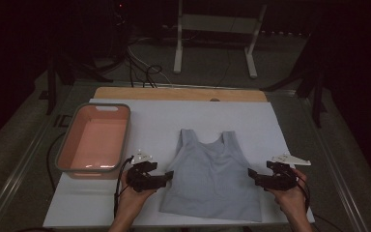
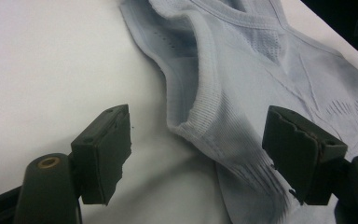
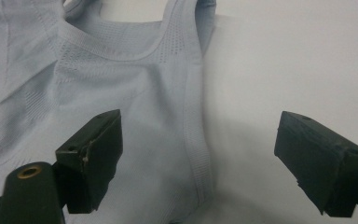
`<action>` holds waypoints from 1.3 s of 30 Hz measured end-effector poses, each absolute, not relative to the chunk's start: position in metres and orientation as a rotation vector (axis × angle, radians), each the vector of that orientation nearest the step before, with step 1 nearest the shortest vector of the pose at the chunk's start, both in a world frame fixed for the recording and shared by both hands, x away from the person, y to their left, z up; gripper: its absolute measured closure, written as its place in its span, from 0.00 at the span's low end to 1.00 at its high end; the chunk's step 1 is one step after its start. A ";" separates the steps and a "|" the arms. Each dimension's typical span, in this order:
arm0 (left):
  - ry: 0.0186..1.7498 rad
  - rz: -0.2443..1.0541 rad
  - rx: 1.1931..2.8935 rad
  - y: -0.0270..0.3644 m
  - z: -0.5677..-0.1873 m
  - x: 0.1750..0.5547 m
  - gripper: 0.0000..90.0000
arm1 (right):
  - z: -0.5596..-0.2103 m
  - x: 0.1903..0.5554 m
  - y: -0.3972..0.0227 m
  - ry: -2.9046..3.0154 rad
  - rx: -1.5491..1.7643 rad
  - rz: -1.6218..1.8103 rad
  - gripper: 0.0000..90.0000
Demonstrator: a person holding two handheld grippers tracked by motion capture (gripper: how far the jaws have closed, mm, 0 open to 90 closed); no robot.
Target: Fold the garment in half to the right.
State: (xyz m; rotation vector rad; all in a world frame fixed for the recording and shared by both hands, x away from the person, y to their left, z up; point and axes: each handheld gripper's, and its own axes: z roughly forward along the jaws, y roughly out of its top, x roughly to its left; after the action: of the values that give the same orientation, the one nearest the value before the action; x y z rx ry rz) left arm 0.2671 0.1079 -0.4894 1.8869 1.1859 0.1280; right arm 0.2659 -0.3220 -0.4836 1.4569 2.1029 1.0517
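Your left gripper and right gripper flank the pale blue tank top lying flat on the tabletop; both jaws wide, gripping nothing. Side seams lie between jaws; hem cut off.

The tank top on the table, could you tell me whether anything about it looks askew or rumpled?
Mostly flat, but the tank top is rumpled at its left armhole, where the ribbed edge curls up off the white sheet.
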 end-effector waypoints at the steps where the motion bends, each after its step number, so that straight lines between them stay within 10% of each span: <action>1: 1.182 0.126 1.887 0.108 -0.490 0.266 0.29 | -0.483 0.266 -0.322 2.102 1.451 1.051 0.17; 28: 1.192 -0.090 1.856 0.085 -0.512 0.277 0.40 | -0.484 0.264 -0.319 2.103 1.428 1.023 0.19; 34: 1.192 -0.120 1.856 0.077 -0.514 0.279 0.81 | -0.484 0.264 -0.317 2.108 1.421 1.022 0.19; 39: 1.213 -0.159 1.844 0.083 -0.511 0.277 0.88 | -0.484 0.264 -0.316 2.111 1.419 1.019 0.19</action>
State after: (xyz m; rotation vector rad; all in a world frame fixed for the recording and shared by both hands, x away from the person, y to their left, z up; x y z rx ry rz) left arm 0.2768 0.0827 -0.5108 1.8436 1.2133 -0.1590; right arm 0.2644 -0.3164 -0.4842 1.4188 2.1107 1.0188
